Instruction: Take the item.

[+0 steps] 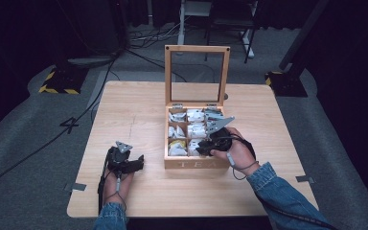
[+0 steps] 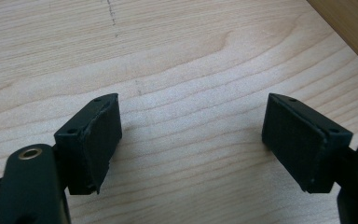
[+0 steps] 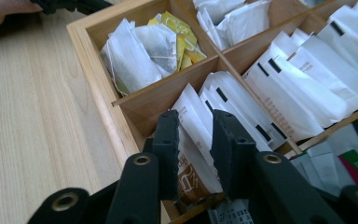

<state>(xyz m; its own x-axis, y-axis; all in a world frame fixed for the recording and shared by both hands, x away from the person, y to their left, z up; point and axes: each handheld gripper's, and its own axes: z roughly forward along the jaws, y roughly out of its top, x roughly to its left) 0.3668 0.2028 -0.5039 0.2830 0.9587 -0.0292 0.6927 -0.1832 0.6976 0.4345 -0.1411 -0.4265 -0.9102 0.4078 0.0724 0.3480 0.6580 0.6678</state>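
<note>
From above, a wooden tea box (image 1: 194, 163) sits open on the tabletop (image 1: 134, 110), its framed lid (image 1: 197, 74) standing upright at the back and its compartments packed with tea bags. The right tongs (image 1: 202, 148), held in a hand with a denim sleeve, dip into the front middle compartment. The left tongs (image 1: 139, 160) rest on the tabletop just left of the box.

The left gripper view looks along the left tongs (image 2: 191, 140), their jaws spread wide over bare wood with nothing between them; a corner of the box (image 2: 349, 32) shows at upper right.

In the right gripper view, the right tongs (image 3: 196, 154) stand close together astride a white sachet (image 3: 193, 126) in the box's near compartment, beside its wooden divider (image 3: 168, 91). Whether the pads press on the sachet cannot be told. Yellow and white bags (image 3: 149, 46) fill the next compartment.
</note>
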